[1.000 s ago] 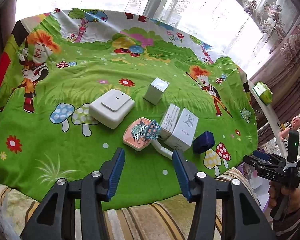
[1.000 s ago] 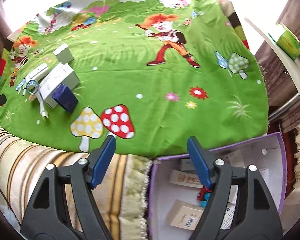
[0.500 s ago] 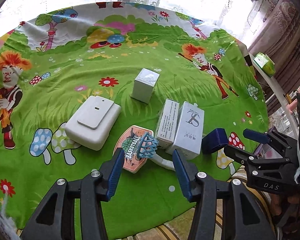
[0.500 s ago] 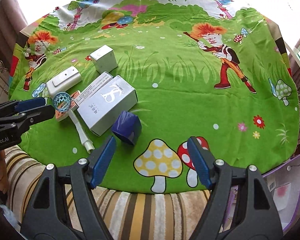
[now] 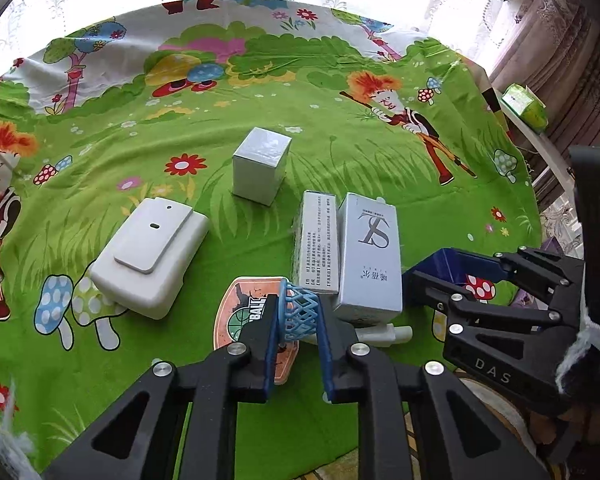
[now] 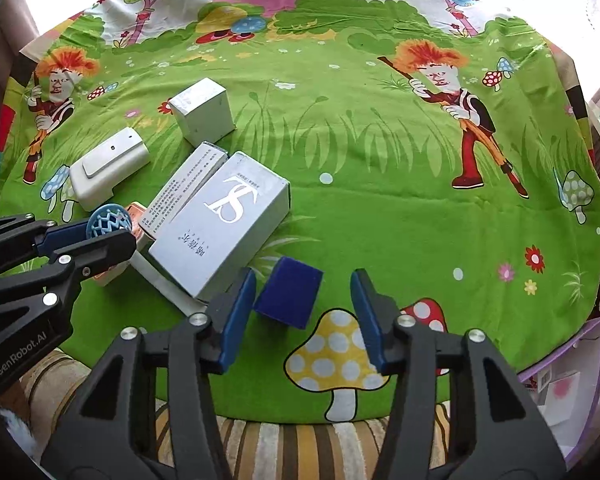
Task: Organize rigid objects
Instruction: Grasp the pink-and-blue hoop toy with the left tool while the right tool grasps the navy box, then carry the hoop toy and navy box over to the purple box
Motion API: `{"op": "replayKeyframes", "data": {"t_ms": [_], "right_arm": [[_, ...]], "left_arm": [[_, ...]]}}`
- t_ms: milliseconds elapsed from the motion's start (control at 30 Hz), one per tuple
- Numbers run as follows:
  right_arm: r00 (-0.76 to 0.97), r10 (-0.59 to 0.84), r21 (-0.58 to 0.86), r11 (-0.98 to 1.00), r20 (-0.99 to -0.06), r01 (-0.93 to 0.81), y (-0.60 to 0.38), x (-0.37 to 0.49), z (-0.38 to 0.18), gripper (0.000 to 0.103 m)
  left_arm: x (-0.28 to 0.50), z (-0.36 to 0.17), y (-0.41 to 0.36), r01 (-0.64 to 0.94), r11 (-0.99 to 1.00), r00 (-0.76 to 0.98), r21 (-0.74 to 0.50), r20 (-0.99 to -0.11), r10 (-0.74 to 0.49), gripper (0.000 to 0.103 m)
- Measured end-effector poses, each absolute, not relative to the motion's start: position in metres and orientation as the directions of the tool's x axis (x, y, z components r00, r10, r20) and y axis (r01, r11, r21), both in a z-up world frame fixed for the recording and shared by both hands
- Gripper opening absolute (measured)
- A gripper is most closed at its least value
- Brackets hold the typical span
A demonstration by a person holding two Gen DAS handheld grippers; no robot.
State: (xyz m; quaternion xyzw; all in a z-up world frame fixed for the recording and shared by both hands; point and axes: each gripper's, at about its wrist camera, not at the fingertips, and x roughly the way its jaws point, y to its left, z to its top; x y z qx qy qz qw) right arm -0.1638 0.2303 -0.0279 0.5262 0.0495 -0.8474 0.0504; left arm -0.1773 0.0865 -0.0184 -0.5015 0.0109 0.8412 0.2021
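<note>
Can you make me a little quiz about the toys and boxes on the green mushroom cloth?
1. True or false: the right gripper is already squeezing the dark blue box.
2. What sits between the left gripper's fingers? A) the small white cube box B) the blue net hoop of the toy basketball stand C) the flat white plastic case
3. Fill in: the big box with the letters SL lies right beside a ______ white box with small print.

Key:
1. False. The jaws are open, with a gap on each side of the box.
2. B, the blue net hoop.
3. Narrow: the narrow white box lies against its side.
</note>
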Motion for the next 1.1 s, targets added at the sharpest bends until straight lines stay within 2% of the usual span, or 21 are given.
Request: {"op": "replayKeyframes", "data": {"t_ms": [67,100,533,667,1100], "right_arm": [[-0.431,-0.032,-0.032,-0.989,-0.902,0.141,0.230,-0.164,-0.031,0.032],[-0.430,-0.032,-0.033,-0.989,-0.902,0.143,0.229,-0.163,-0.031,0.031],[-0.494,-0.023,-0.051,-0.989,-0.869,0.135,0.232,-0.126,-0.010,0.031],[-0.502,-0.035,-0.038,-0.990,-0.864,0.135,0.233,-0.107,-0.003,0.031],[-0.565,-0.021,-0.048,-0.993,-0.825,0.106,0.264,-0.051,0.024,0.031]], "left_arm": [[-0.172,-0.015,0.081,-0.327,-0.923,-0.427,-0.204,-0.839,0.337,0.018],[-0.169,-0.012,0.078,-0.311,-0.927,-0.440,-0.207,-0.833,0.334,0.018],[-0.092,0.021,0.020,-0.101,-0.935,-0.592,-0.341,-0.735,0.331,0.018],[-0.063,0.030,0.010,-0.071,-0.936,-0.627,-0.346,-0.714,0.311,0.018],[-0.038,0.047,0.050,-0.163,-0.940,-0.618,-0.300,-0.712,0.335,0.018]]}}
